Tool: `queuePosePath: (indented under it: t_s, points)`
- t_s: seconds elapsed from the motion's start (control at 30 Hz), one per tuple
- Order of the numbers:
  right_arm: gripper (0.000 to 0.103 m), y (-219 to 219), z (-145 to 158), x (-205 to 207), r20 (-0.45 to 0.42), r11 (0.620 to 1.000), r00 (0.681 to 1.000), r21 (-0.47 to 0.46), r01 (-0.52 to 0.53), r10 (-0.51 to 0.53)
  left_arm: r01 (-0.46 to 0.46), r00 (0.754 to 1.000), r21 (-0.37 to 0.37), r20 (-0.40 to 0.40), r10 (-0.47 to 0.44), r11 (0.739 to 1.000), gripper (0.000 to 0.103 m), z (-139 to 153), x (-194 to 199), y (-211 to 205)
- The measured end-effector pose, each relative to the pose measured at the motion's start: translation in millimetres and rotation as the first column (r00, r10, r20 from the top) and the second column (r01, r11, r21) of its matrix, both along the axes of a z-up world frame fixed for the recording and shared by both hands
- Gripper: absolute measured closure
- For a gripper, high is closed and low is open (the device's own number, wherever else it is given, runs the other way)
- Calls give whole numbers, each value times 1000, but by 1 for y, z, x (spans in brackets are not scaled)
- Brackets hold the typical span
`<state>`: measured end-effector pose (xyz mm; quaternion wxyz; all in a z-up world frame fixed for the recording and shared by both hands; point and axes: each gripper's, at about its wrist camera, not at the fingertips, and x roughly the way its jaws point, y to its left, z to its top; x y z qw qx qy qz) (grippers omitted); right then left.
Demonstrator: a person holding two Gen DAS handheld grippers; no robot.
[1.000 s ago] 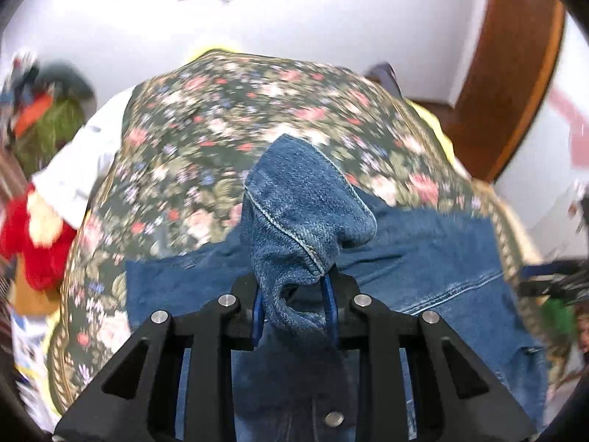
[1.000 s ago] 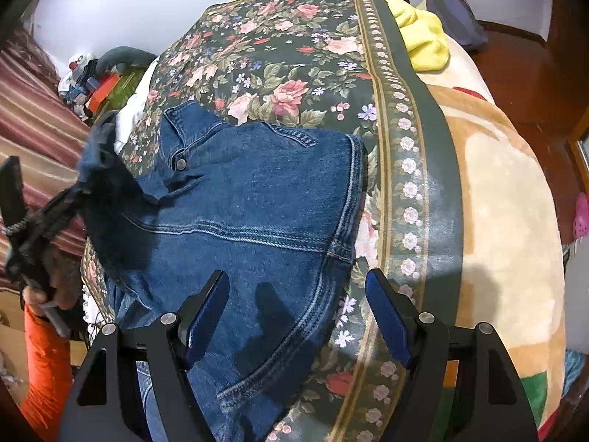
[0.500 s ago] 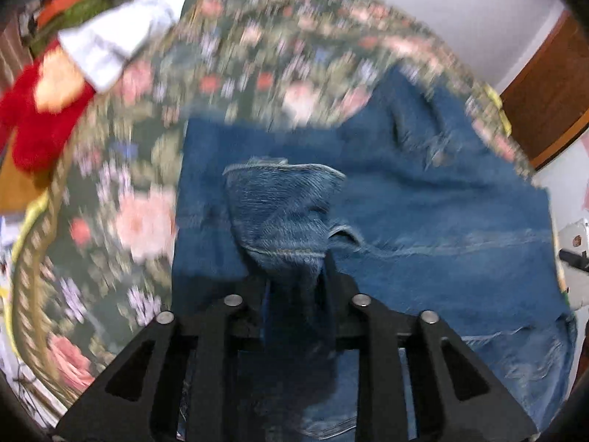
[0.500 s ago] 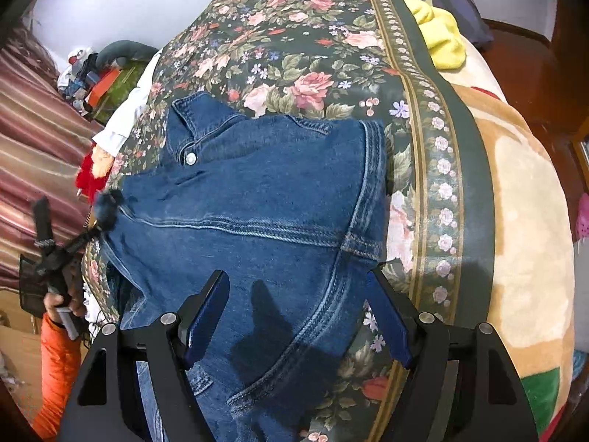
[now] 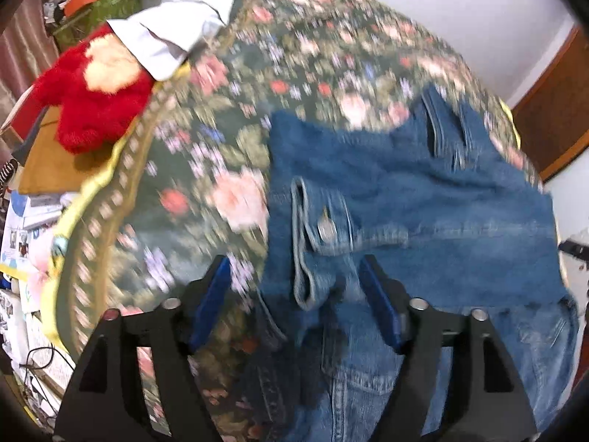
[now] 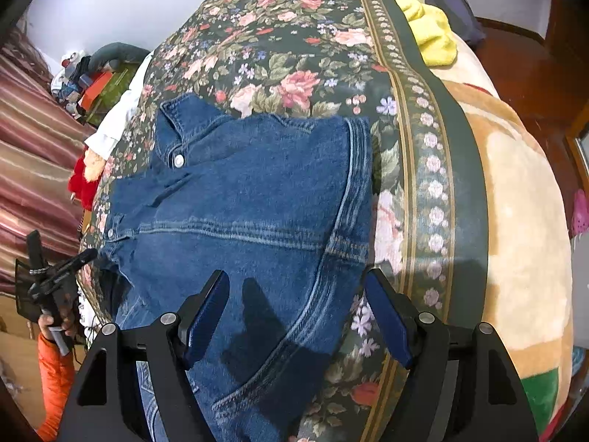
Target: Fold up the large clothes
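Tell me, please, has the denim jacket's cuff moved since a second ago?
Yes. The cuff dropped from the left gripper, whose jaws have just been opening, onto the denim jacket, beside the floral bedspread.

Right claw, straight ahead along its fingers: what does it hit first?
Most likely the denim jacket. The right claw is open and empty, pointing steeply down at the jacket's back panel, spread on the floral bedspread. Nothing shows in between, though depth is hard to judge.

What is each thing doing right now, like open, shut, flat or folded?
left gripper: open, jaws just opened, cuff between them, not pinched.
right gripper: open, empty.
denim jacket: lying on the bed, partly folded.
floral bedspread: spread flat.
sleeve cuff: snap fastened.
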<state>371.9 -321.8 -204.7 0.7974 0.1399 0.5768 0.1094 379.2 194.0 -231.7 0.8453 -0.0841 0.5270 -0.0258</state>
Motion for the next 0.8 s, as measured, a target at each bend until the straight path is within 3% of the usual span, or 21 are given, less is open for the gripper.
queuePosePath:
  t_s: [0.17,0.37,0.5,0.53,0.6,0.7,0.73,0.8]
  points:
    - [29,-8,8,17,36,999,998,33,41,-43,-32,999,-13,-16,32,999,26,-1,45,12]
    - [29,-13,5,45,41,997,997,51,60,-62,-42,993,-18,-110,39,999,26,-41,94,7]
    - [30,-12,-12,57,16,997,998,59,52,-53,-10,998,-21,-68,9,1000,29,-49,104,-4]
    - [31,-11,-16,58,13,997,998,59,56,-57,-3,998,-37,-69,1,999,32,-51,108,-7]
    - [42,-9,-27,63,-2,996,998,66,58,-58,0,996,-36,-87,-3,999,55,-57,114,-14]
    - [48,-5,-43,68,-18,996,998,59,69,-68,-20,994,56,-109,26,998,77,-64,124,-25]
    - [52,-2,-43,68,-7,996,998,49,68,-67,-29,994,72,-101,36,997,79,-63,124,-27]
    - [74,4,-40,71,20,998,999,34,50,-50,-51,996,88,-74,57,995,90,-56,121,-28]
